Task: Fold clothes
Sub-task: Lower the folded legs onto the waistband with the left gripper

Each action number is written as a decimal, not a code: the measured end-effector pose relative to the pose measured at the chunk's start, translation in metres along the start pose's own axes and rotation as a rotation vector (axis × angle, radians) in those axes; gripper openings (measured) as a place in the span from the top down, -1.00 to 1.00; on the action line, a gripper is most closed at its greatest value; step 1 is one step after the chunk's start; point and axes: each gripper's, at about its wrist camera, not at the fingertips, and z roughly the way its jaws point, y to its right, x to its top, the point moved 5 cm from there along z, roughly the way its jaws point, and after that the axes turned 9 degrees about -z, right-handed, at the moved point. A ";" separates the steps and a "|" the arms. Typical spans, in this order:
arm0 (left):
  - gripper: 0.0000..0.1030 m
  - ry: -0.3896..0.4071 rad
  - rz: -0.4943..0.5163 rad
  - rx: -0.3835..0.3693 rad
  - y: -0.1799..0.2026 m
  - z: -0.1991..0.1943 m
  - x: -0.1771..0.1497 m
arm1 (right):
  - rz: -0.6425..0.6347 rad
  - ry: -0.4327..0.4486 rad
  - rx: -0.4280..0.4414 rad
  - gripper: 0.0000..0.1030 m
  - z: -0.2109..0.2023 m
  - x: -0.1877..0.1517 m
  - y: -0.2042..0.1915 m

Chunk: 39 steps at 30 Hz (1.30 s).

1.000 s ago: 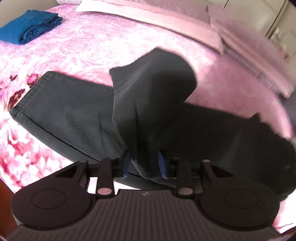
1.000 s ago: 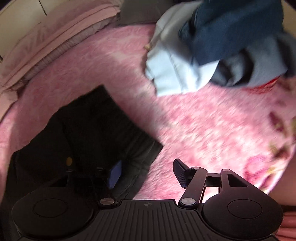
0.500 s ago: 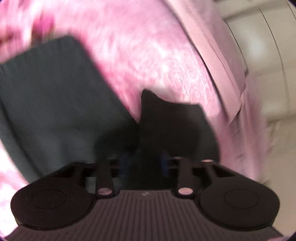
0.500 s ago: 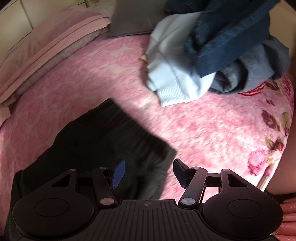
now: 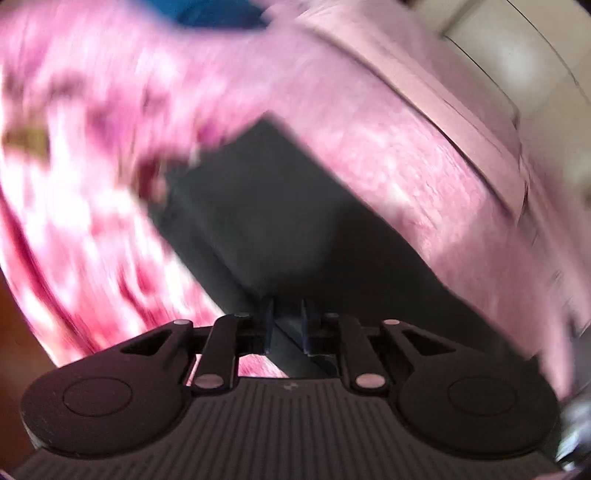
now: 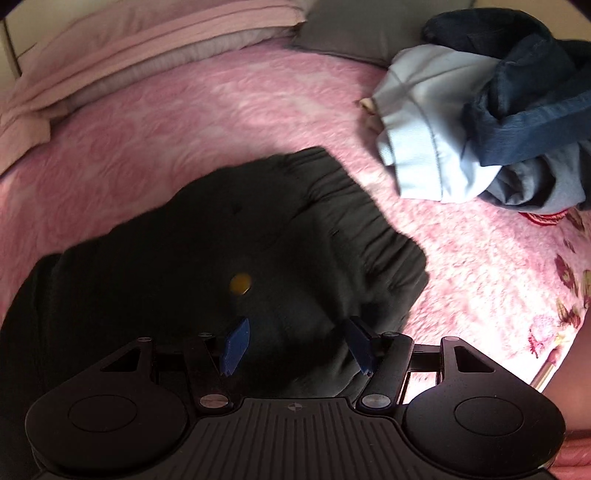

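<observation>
L gripper (image 5: 287, 326): my blue pads pinched on a thin edge of the dark trousers (image 5: 266, 218) | R gripper (image 6: 297, 345): wide apart, empty, over the gathered ribbed waistband (image 6: 373, 236) | trousers flat on fuzzy pink bed (image 6: 207, 110) | left view blurred

Pink floral bedspread (image 6: 229, 110) with folded pink bedding (image 6: 122, 48) and grey pillow (image 6: 362, 29).

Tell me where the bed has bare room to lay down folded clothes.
Free: the pink blanket between the black trousers and the pillows. Crowded: the far right, where the heap of clothes lies.
</observation>
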 end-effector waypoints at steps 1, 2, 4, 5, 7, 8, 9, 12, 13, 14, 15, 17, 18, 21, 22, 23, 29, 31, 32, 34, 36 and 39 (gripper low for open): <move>0.77 0.012 -0.077 -0.027 -0.006 0.000 0.002 | -0.010 -0.001 0.005 -0.19 0.000 -0.001 -0.004; 0.70 0.022 -0.142 -0.051 -0.010 -0.001 0.003 | -0.020 -0.002 0.010 -0.19 0.001 -0.003 -0.008; 0.67 0.046 -0.236 -0.075 -0.017 -0.005 0.006 | 0.025 -0.024 0.066 -0.19 0.002 -0.011 -0.011; 0.67 0.052 -0.250 -0.074 -0.020 -0.007 0.006 | 0.073 -0.042 0.111 -0.19 0.003 -0.018 -0.011; 0.67 0.048 -0.241 -0.059 -0.020 -0.008 0.005 | 0.168 -0.079 0.201 -0.19 0.005 -0.031 -0.012; 0.67 0.047 -0.235 -0.053 -0.021 -0.008 0.005 | 0.216 -0.098 0.246 -0.19 0.006 -0.038 -0.012; 0.67 0.046 -0.230 -0.050 -0.022 -0.008 0.005 | 0.264 -0.116 0.291 -0.19 0.006 -0.044 -0.012; 0.67 0.045 -0.216 -0.040 -0.014 0.001 0.013 | 0.408 -0.171 0.425 -0.19 0.008 -0.062 -0.012; 0.67 0.044 -0.208 -0.036 -0.013 0.004 0.013 | 0.455 -0.190 0.470 -0.19 0.008 -0.068 -0.013; 0.67 0.043 -0.199 -0.033 -0.012 0.005 0.013 | 0.503 -0.208 0.515 -0.19 0.008 -0.073 -0.012; 0.67 0.043 -0.190 -0.029 -0.012 0.005 0.013 | 0.551 -0.226 0.560 -0.19 0.008 -0.079 -0.012; 0.67 0.042 -0.174 -0.023 -0.011 0.004 0.011 | 0.642 -0.262 0.644 -0.18 0.008 -0.089 -0.012; 0.67 0.041 -0.168 -0.021 -0.011 0.004 0.011 | 0.645 -0.267 0.642 -0.18 0.011 -0.091 -0.013; 0.67 0.039 -0.161 -0.015 -0.011 0.006 0.011 | 0.656 -0.260 0.623 -0.17 0.020 -0.092 -0.013; 0.67 0.040 -0.159 -0.014 -0.011 0.007 0.012 | 0.661 -0.255 0.613 0.01 0.022 -0.092 -0.012; 0.67 0.040 -0.158 -0.013 -0.011 0.008 0.013 | 0.669 -0.251 0.604 0.12 0.023 -0.091 -0.010; 0.86 0.041 -0.101 -0.003 -0.011 0.007 0.015 | 0.535 -0.239 0.570 0.61 0.016 -0.082 -0.013; 0.84 0.037 -0.117 -0.009 -0.013 0.007 0.015 | 0.493 -0.229 0.570 0.60 0.010 -0.077 -0.016; 0.83 0.035 -0.130 -0.013 -0.015 0.007 0.016 | 0.491 -0.228 0.570 0.60 0.009 -0.076 -0.017; 0.80 0.035 -0.148 -0.017 -0.016 0.008 0.017 | 0.487 -0.228 0.571 0.60 0.006 -0.074 -0.019; 0.74 0.037 -0.152 -0.019 -0.015 0.010 0.018 | 0.508 -0.230 0.564 0.59 0.009 -0.072 -0.020; 0.77 0.044 -0.131 -0.015 -0.012 0.013 0.018 | 0.538 -0.221 0.555 0.59 0.017 -0.069 -0.021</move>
